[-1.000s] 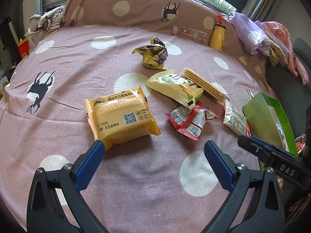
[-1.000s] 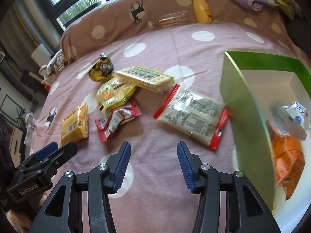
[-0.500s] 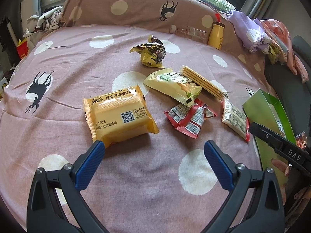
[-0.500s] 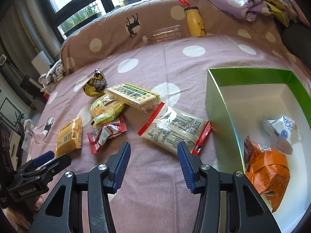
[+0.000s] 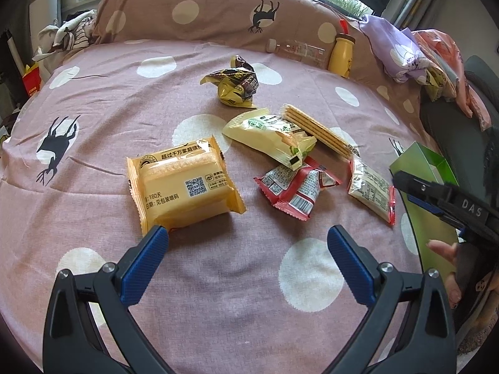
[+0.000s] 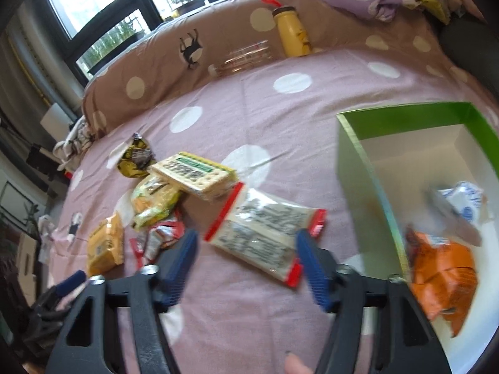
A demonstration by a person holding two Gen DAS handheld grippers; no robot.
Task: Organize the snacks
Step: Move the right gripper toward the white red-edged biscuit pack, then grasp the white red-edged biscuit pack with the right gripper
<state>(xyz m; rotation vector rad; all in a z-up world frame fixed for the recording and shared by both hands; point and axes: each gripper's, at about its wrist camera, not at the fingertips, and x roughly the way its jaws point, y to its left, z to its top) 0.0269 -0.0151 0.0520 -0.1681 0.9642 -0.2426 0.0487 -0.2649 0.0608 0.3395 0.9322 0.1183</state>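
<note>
Snack packs lie on a pink dotted bedspread (image 5: 218,296). My left gripper (image 5: 246,240) is open and empty, just in front of a yellow cake pack (image 5: 184,184). Beyond lie a red pack (image 5: 296,187), a pale green pack (image 5: 268,134), a cracker sleeve (image 5: 318,131) and a crumpled dark-yellow bag (image 5: 237,85). My right gripper (image 6: 246,243) is open and empty, hovering over a clear red-edged pack (image 6: 265,233). The green box (image 6: 358,168) holds an orange bag (image 6: 443,274) and a white-blue pack (image 6: 464,199).
A yellow bottle (image 6: 293,31) and a clear bottle (image 6: 243,57) lie against the brown pillow (image 5: 218,12) at the back. Crumpled clothes (image 5: 402,50) sit at the back right. The right gripper (image 5: 443,202) shows at the left wrist view's right edge.
My right gripper has opened wider and moved forward over the clear red-edged pack; its view is blurred. My left gripper has stayed nearly still and open.
</note>
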